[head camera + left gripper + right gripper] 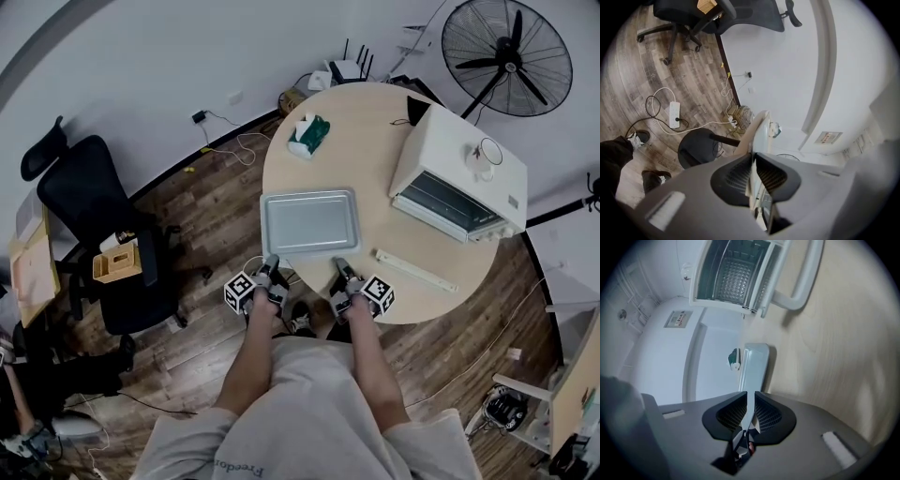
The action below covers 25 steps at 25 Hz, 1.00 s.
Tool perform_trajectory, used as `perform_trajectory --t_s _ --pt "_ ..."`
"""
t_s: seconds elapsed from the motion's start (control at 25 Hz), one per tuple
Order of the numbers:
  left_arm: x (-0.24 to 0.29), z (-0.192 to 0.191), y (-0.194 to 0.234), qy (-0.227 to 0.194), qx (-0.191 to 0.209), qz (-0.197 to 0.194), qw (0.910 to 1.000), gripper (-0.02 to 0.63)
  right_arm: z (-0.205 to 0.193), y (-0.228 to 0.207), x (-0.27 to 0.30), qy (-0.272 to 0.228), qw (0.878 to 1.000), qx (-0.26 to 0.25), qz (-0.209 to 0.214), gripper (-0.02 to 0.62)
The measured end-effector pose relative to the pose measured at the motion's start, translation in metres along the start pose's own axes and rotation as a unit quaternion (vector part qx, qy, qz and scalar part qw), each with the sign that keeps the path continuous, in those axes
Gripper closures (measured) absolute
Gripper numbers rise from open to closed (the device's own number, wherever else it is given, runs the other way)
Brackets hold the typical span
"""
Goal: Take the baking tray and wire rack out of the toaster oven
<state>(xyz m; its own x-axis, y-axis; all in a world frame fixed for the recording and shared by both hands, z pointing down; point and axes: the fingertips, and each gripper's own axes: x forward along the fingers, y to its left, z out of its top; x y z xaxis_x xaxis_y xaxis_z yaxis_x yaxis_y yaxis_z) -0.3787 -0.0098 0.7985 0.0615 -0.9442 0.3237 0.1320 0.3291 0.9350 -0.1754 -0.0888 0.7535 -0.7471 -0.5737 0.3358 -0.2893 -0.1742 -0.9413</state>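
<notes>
Pinching baking tray's (309,223) near rim in jaws of left gripper (271,263) and right gripper (341,267); long axis crosswise on counter (375,131), toaster oven (457,187) rightward.

In front of you stands a round, light wood table (375,141). The baking tray (309,222) lies flat at its near edge, left of centre. The white toaster oven (459,164) sits on the right, its open door's handle (417,270) low over the top. A green-and-white tissue box (307,134) sits far left, and a small black object (417,110) far right.
</notes>
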Motion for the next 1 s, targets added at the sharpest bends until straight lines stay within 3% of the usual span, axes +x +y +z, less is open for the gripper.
perform_trajectory --t_s 0.24,0.36,0.52,0.72,0.8,1.0 --pt "-0.002 -0.003 0.003 0.002 -0.017 -0.009 0.9998 0.520 0.021 0.029 -0.014 -0.016 0.997 -0.074 0.020 0.569" --pt "-0.012 0.006 0.002 -0.013 0.007 0.025 0.9996 0.506 0.030 0.042 -0.020 -0.032 0.995 -0.092 0.032 0.569" --pt "-0.022 0.025 -0.015 -0.045 0.099 0.077 0.9911 0.489 0.045 0.051 -0.029 -0.061 0.992 -0.097 0.045 0.569" --pt "-0.008 0.020 -0.063 -0.047 0.233 0.093 0.9668 0.488 0.064 0.055 -0.045 -0.090 0.990 -0.097 0.053 0.569" --pt "0.005 0.006 -0.082 -0.035 0.271 0.082 0.9585 0.488 0.072 0.057 -0.053 -0.102 0.988 -0.100 0.054 0.569" --pt "0.043 -0.060 -0.128 0.033 0.298 -0.001 0.9541 0.489 0.101 0.058 -0.080 -0.138 0.984 -0.101 0.053 0.569"
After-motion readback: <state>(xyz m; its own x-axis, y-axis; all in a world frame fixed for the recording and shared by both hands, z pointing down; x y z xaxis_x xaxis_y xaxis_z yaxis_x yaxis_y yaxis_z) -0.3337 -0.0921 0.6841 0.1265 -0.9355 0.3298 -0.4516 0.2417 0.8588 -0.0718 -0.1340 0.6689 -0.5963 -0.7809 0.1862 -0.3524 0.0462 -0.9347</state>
